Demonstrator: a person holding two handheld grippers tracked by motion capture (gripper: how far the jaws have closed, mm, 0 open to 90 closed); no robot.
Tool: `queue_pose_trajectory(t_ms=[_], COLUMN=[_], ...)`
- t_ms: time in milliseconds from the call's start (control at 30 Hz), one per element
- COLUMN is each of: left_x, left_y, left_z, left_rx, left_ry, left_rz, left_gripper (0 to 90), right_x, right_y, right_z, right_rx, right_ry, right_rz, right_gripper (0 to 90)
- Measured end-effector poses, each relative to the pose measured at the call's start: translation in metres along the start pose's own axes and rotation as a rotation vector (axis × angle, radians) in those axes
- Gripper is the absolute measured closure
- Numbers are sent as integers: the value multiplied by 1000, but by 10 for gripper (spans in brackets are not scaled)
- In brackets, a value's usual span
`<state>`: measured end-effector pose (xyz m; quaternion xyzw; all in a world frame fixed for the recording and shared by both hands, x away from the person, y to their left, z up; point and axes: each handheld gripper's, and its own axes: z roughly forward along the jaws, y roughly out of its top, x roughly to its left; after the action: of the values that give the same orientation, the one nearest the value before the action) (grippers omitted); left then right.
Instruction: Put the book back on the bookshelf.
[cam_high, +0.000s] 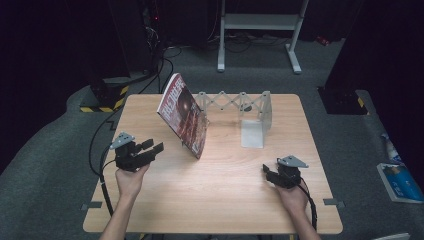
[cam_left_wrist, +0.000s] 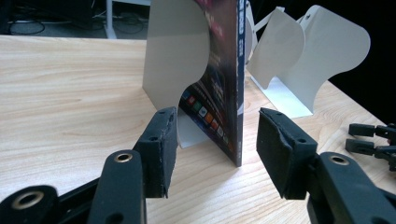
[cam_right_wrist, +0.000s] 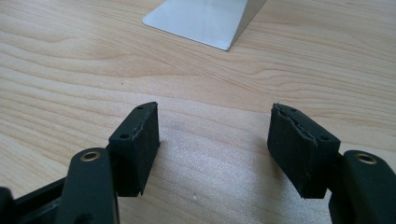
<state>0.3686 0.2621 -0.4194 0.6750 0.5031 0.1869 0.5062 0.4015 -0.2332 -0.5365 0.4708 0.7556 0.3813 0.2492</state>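
Left gripper view: my left gripper (cam_left_wrist: 217, 140) stands open around the dark glossy magazine's (cam_left_wrist: 219, 79) spine, freeing it to lean against the white metal bookend (cam_left_wrist: 173, 56).

We see a pale wooden surface (cam_high: 225, 200) on grey carpet (cam_high: 45, 165) — beyond it a white metal stand (cam_high: 260, 22), and a blue book (cam_high: 400, 181) lying on the floor.

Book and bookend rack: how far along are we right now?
Done: the book stands in the rack, tilted against its left plate. In hand: nothing; the left gripper is open, its jaws either side of the book's edge without touching. The right gripper rests open on the table. Left: probably straightening the book.
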Motion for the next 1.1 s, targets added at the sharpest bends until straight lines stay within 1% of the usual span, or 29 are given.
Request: queue_pose_trajectory(t_ms=[100,200,300,700,800,833,900,1000,1100], left_x=[-2,-4,-6,-10,-9,-10,-10,-11,-12], left_y=[-3,-6,-10,-21,-25,-26,-28,-32,-37], left_z=[2,4,7,16,19,20,21,24,28], left_rx=[2,10,17,40,46,45,51,56,66], left_ry=[7,14,15,16,21,19,25,17,13], left_rz=[2,17,24,28,23,16,21,-2,-10], left_gripper=[477,474,471,464,463,463,461,459,458], right_x=[0,0,0,0,0,0,0,0,0], right_y=[0,0,0,0,0,0,0,0,0], right_z=[0,0,0,0,0,0,0,0,0], right_rx=[1,0,0,0,0,0,0,0,0], right_ry=[0,0,0,0,0,0,0,0,1], right_rz=[2,0,0,0,0,0,1,0,0], right_gripper=[342,342,342,343,342,342,342,343,342])
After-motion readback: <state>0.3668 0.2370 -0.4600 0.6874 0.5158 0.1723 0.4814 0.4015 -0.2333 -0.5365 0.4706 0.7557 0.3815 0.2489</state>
